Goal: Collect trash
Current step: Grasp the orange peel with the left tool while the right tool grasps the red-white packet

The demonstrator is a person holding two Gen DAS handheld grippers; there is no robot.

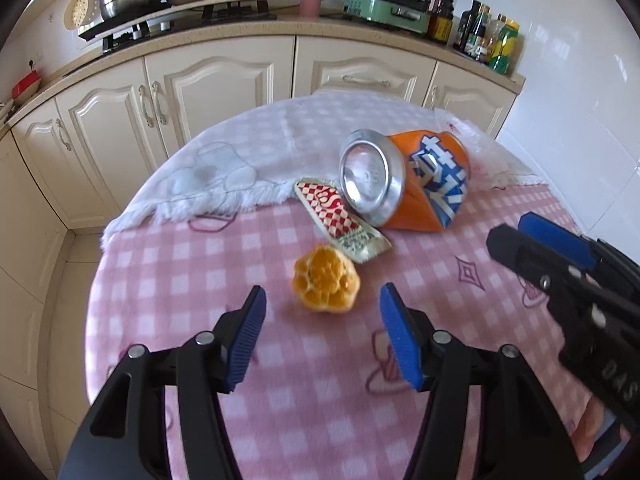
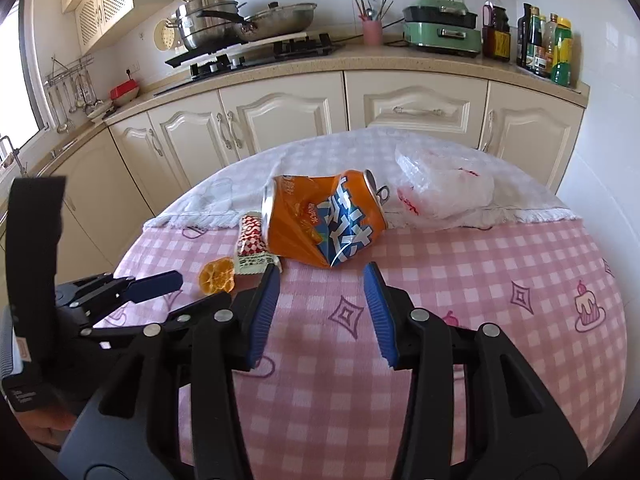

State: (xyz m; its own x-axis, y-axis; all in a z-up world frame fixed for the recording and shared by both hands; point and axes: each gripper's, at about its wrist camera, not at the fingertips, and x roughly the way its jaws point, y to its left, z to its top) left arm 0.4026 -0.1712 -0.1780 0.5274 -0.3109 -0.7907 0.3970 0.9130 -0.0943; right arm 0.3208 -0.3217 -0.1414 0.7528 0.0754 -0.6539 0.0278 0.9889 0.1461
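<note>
Kitchen, mid-task: my left hand-held gripper (image 1: 322,320) hangs with its jaws apart and empty just short of the peel (image 1: 325,290), while my right hand-held gripper (image 2: 320,304), also apart and holding nothing, faces the crushed can (image 2: 324,220) on the pink checked tabletop (image 2: 500,280). The can lies on its side, touching a red-and-white wrapper (image 2: 254,246); a crumpled plastic bag (image 2: 444,188) sits just behind it on the white cloth (image 1: 240,148). As I judge it, the risks are plain: the dented can could roll or skid from a pinch across its sloped sides, the soft peel could squash or slip, a low approach could snag the tablecloth, and the two grippers, working close, could knock each other.
</note>
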